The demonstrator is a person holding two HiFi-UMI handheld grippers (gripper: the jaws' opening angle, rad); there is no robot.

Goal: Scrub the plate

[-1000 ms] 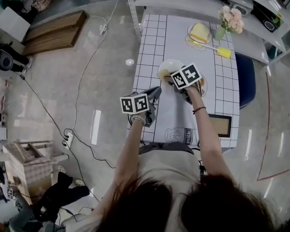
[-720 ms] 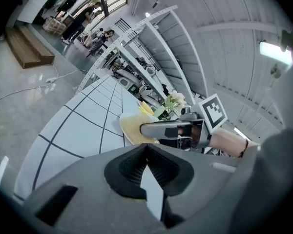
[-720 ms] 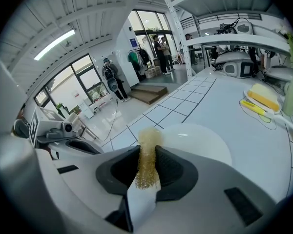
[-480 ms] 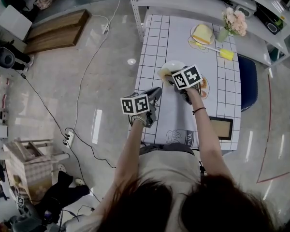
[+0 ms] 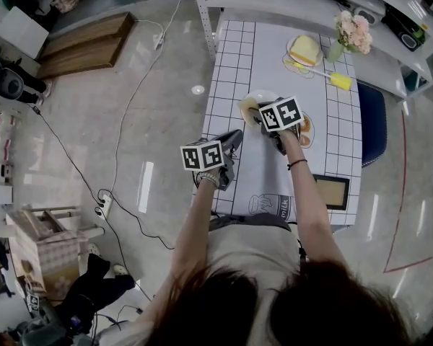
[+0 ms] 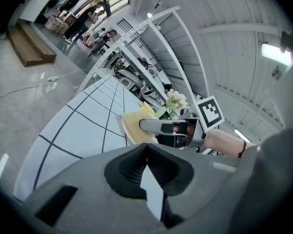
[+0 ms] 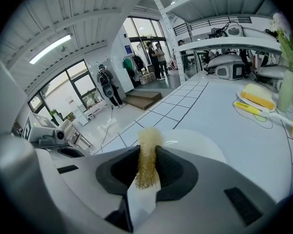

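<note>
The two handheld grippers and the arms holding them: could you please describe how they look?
Both the left gripper and right gripper have grey bodies with dark ribbed pads, each carrying a cube of black-and-white square markers. The arms are unsleeved, with a dark band on the right wrist.

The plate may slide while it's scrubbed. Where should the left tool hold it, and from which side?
Probably the thin rim of the plate on its left edge, coming in low from the left. It lies flat, so only the rim can be pinched, and the right tool with the scrubber covers the near side. The left tool is shut; open it first.
</note>
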